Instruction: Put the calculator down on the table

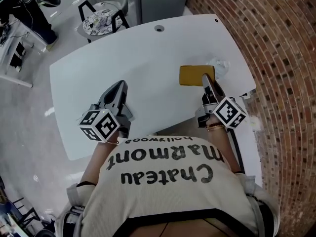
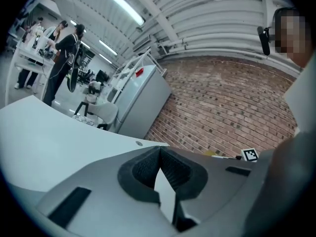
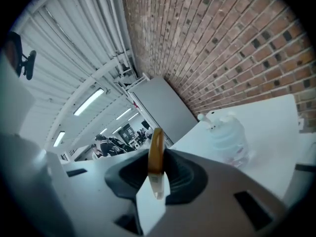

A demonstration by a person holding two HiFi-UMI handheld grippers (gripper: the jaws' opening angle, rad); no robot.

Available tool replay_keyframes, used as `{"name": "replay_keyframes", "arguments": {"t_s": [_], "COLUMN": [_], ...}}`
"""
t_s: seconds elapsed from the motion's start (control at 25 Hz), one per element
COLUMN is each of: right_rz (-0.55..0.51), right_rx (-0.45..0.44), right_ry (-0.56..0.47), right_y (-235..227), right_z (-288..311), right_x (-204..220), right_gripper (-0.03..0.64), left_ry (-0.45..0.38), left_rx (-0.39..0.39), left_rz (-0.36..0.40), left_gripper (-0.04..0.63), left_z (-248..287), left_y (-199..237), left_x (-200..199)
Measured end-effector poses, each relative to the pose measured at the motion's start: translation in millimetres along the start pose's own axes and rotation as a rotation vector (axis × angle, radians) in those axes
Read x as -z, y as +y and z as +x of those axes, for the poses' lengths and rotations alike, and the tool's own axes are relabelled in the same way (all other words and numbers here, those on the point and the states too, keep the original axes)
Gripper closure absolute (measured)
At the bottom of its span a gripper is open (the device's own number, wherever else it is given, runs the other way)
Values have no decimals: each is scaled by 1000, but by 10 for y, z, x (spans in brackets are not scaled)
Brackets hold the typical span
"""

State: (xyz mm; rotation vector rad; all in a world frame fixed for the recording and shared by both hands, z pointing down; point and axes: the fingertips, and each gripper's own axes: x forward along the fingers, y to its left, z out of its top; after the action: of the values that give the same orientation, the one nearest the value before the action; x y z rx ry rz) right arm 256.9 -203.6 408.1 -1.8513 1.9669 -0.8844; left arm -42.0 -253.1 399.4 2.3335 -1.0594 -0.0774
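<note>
Smooth table (image 1: 148, 68), rough brick wall (image 1: 281, 43), clear plastic bottle (image 3: 227, 138)

The calculator (image 1: 196, 75) sat between the fingers (image 3: 185, 174) of the right gripper (image 1: 205, 78), over the right of the surface (image 1: 148, 58). A bottle (image 1: 219, 66) stood just right of it, by the wall (image 1: 276, 43). The left gripper (image 1: 120, 85) hung well apart, over the left. A chair (image 1: 101, 16) stood behind the surface.

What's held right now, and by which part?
Right hand-held gripper pinches the yellow calculator across its thickness, at the edge nearest the person. Left hand-held gripper is shut and empty.
</note>
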Motion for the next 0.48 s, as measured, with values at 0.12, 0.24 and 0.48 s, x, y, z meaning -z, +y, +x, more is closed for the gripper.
{"name": "replay_keyframes", "arguments": {"t_s": [0.12, 0.24, 0.48], "right_rz": [-22, -61, -89], "right_rx": [15, 5, -92], "right_ry": [59, 118, 150], "right_y": [-25, -65, 61], "right_z": [283, 574, 1297], "right_x": [106, 120, -156], "right_gripper": [528, 528, 528], "left_ry": [-26, -53, -153], "left_rx": [-47, -106, -207], "left_rz": [-29, -48, -99], "left_gripper": [594, 594, 594], "left_z": [-19, -59, -114], "left_y": [203, 354, 486], "left_x": [-86, -122, -304]}}
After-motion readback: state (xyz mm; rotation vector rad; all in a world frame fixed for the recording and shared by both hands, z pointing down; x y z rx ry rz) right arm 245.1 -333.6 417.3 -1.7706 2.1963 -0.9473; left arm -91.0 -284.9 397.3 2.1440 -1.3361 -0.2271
